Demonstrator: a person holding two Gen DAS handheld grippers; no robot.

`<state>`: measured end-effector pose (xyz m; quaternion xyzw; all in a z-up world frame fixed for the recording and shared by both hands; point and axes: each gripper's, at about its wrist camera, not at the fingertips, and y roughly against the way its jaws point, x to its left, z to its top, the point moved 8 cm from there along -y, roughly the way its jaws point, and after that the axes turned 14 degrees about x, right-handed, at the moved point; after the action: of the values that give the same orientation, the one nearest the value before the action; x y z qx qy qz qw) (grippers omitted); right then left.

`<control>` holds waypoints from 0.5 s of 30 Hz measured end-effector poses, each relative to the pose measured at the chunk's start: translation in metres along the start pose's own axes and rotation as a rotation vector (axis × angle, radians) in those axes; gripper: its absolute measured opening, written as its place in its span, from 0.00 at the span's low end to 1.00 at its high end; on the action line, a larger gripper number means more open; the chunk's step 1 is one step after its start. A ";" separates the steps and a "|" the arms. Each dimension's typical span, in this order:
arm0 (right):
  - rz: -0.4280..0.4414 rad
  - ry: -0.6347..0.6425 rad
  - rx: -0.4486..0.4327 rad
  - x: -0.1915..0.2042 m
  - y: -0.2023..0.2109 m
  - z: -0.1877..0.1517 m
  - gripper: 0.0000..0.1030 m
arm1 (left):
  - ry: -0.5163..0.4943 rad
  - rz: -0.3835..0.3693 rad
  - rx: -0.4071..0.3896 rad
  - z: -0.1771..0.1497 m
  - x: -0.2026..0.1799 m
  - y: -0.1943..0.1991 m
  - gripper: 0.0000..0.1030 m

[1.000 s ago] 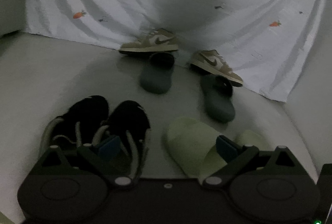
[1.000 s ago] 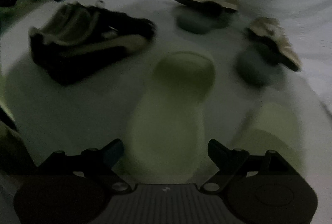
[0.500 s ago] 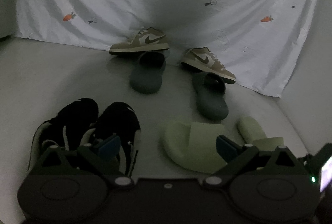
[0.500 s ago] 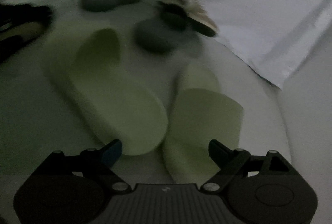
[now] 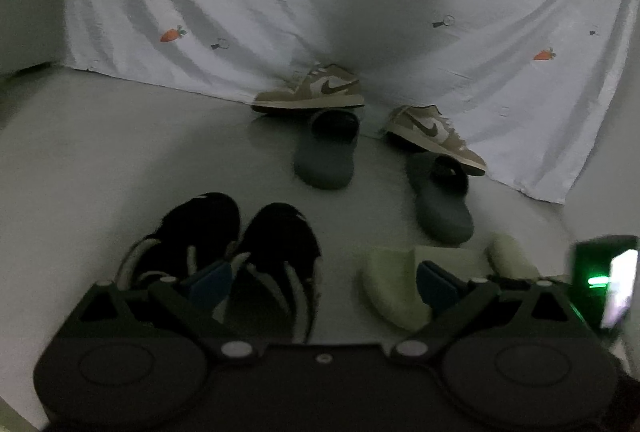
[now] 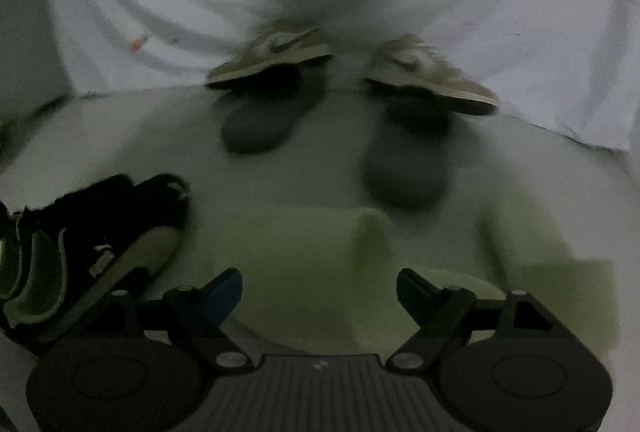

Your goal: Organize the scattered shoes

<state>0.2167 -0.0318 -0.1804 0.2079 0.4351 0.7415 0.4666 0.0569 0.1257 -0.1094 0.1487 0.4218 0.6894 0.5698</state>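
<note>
Black sneaker point(image 6: 104, 248): "PUMA" | left tool point(image 5: 324, 280) wide | right tool point(image 6: 320, 296) closing, empty

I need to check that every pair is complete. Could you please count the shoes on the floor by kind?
Tan sneakers: 2
Dark grey slides: 2
Black sneakers: 2
Light green slides: 2
Total: 8 shoes, four full pairs.

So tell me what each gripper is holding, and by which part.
Nothing is held. The left gripper is open above the black sneakers; the right gripper is closing, its pads clear of the green slide.
</note>
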 end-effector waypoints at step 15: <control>0.182 0.537 -0.008 0.011 0.023 -0.053 0.73 | -0.011 -0.048 0.020 0.002 0.001 -0.005 0.97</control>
<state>0.1617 -0.0500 -0.1903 0.0403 0.5196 0.8107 0.2667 0.0617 0.1272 -0.1123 0.1479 0.4291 0.6704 0.5870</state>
